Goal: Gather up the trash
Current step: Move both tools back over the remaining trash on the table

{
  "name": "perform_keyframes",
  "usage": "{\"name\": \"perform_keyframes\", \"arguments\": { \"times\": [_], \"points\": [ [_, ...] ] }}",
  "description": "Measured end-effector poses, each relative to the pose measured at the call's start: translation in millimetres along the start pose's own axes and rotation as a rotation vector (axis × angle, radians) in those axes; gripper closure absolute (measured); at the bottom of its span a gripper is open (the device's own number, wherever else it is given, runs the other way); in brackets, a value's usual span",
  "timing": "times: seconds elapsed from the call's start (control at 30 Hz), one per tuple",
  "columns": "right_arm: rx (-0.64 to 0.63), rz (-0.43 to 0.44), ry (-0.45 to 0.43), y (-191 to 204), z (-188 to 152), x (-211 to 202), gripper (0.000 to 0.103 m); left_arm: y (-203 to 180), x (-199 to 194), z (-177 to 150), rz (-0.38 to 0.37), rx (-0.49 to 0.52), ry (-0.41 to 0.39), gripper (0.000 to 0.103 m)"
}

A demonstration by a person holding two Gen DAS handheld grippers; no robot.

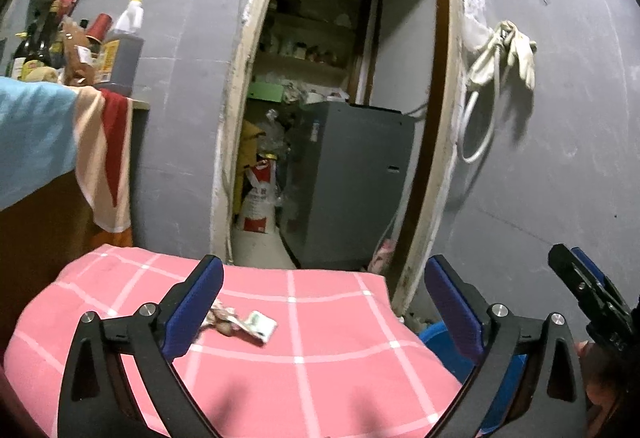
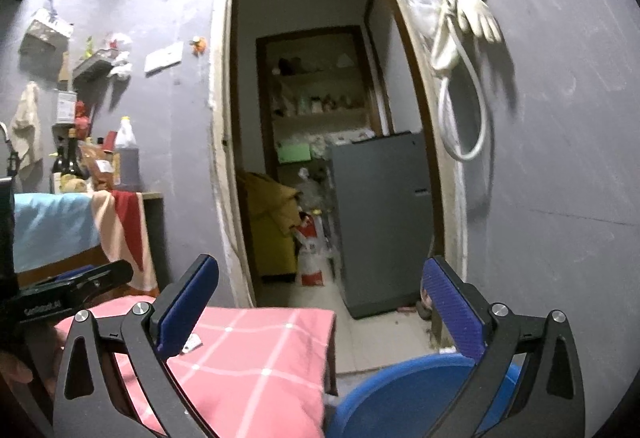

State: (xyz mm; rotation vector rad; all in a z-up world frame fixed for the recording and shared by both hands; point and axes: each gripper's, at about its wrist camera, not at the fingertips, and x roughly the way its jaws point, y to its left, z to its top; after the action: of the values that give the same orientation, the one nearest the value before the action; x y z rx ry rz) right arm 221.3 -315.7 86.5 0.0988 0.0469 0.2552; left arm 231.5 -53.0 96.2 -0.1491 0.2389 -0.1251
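A pink checked cloth (image 1: 320, 358) covers the surface in front of me. On it lie a crumpled wrapper (image 1: 222, 320) and a small green-and-white packet (image 1: 262, 326), just right of my left gripper's left finger. My left gripper (image 1: 324, 266) hovers above the cloth, open and empty. My right gripper (image 2: 320, 264) is also open and empty, over the cloth's right edge (image 2: 328, 338) and a blue round plastic container (image 2: 400, 390). A scrap of the trash (image 2: 192, 343) peeks out beside its left finger. In the left wrist view the right gripper's tip (image 1: 570, 258) shows at the far right.
Ahead is an open doorway (image 1: 340, 98) with a grey appliance (image 1: 352, 178), bags and shelves inside. At the left a counter holds bottles (image 1: 36, 46), with towels (image 1: 104, 158) draped over it. Gloves and a white hose (image 1: 500, 54) hang on the grey wall at the right.
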Motion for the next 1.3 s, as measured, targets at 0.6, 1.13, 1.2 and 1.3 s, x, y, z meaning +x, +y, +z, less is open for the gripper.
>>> {"name": "perform_keyframes", "arguments": {
  "times": [0.6,1.13,1.2,1.3],
  "points": [
    [-0.009,0.163,0.024,62,0,54,0.0,90,-9,6,0.177,-0.033,-0.013,0.004],
    [-0.074,0.289,0.442,111,-41,142,0.023,132,32,-22,0.173,-0.042,0.26,0.007],
    [-0.081,0.317,0.515,116,-48,151,0.032,132,38,-27,0.154,-0.027,0.297,0.014],
    [-0.1,0.341,0.596,120,-55,161,0.039,131,49,-33,0.132,-0.014,0.365,0.032]
  ]
}}
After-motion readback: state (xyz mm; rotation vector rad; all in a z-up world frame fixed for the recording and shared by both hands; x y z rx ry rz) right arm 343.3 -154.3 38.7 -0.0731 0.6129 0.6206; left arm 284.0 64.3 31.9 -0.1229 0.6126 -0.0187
